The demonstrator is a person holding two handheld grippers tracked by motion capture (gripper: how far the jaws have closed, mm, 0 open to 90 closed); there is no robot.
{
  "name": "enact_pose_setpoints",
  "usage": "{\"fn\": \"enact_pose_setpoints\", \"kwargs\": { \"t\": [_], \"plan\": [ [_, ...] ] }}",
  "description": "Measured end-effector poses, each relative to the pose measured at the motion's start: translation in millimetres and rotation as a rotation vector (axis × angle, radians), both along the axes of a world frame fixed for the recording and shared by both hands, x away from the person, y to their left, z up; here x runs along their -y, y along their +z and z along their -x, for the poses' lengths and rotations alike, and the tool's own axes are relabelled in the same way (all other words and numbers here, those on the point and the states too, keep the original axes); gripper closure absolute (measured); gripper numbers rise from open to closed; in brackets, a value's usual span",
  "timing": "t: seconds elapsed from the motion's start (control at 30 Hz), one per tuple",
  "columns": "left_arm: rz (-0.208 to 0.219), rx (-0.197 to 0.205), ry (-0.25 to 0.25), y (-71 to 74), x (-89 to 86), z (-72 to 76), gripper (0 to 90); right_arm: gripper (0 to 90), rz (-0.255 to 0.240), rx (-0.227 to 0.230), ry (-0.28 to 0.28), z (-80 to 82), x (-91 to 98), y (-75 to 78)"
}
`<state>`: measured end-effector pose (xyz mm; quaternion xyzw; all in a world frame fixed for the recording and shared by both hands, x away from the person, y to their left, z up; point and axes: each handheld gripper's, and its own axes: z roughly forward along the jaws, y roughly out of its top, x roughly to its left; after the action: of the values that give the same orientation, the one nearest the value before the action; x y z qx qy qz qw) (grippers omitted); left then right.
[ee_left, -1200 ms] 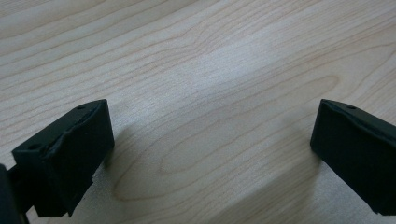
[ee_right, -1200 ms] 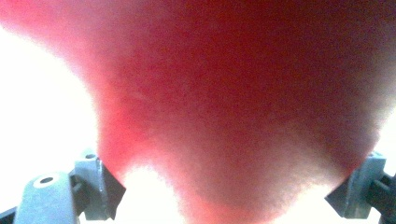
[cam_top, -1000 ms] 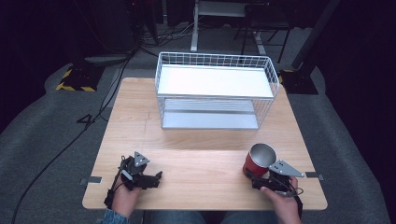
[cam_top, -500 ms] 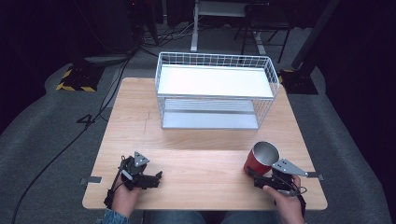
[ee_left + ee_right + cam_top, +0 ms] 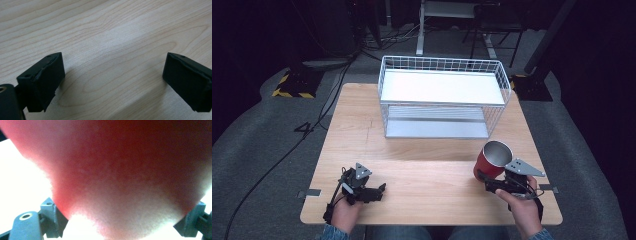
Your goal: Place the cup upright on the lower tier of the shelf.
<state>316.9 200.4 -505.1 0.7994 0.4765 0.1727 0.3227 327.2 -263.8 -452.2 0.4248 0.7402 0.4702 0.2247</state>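
Right gripper [image 5: 484,181] clamped on a red cup [image 5: 490,160] at the lower right of the high view.

The cup tilts, its steel-lined mouth turned up and toward the wire basket [image 5: 507,85] standing at the upper middle of the wooden table [image 5: 422,150]. At lower left, the left gripper [image 5: 379,190] lies low on the table, its jaws apart with only bare wood between them, and they have just been closing. In the right gripper view the red cup wall [image 5: 120,170] sits pressed between both jaws.

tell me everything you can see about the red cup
The red cup has a red outer wall and a shiny, metal-looking inside with an open mouth. It looks empty. It tilts, mouth up and toward the wire basket, near the table's right front. The right hand-held gripper is shut on its lower wall. It appears lifted off the wood.
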Motion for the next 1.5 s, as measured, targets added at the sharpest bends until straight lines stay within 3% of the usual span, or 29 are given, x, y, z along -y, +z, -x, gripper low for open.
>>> {"fn": "enact_pose_setpoints", "kwargs": {
  "t": [0.13,0.3,0.37,0.47,0.87,1.07,1.5],
  "plan": [
    [0.001,0.024,-0.003,3.0,-1.6,3.7,6.1,16.8,0.006,-0.005,0.014,-5.7,-2.6,5.1],
    [0.032,0.051,0.012,7.4,-5.6,11.8,6.5,16.8,0.012,-0.008,0.03,-18.3,-11.1,13.8],
    [0.031,0.067,0.014,9.6,-10.1,17.1,6.3,16.8,0.017,-0.009,0.042,-28.7,-19.3,18.3],
    [0.038,0.068,0.021,10.1,-13.7,21.8,6.2,16.8,0.018,-0.004,0.055,-35.5,-24.2,19.6],
    [0.048,0.071,0.075,9.7,-34.0,45.0,4.1,16.8,0.069,-0.03,0.078,-75.0,-54.1,12.1],
    [0.037,0.072,0.1,10.1,-43.4,55.1,4.5,16.8,0.07,-0.047,0.074,-99.3,-69.0,7.3],
    [0.049,0.073,0.163,8.9,-63.3,76.1,5.0,16.8,0.068,-0.057,0.069,-134.7,-94.4,1.6]
  ]
}}
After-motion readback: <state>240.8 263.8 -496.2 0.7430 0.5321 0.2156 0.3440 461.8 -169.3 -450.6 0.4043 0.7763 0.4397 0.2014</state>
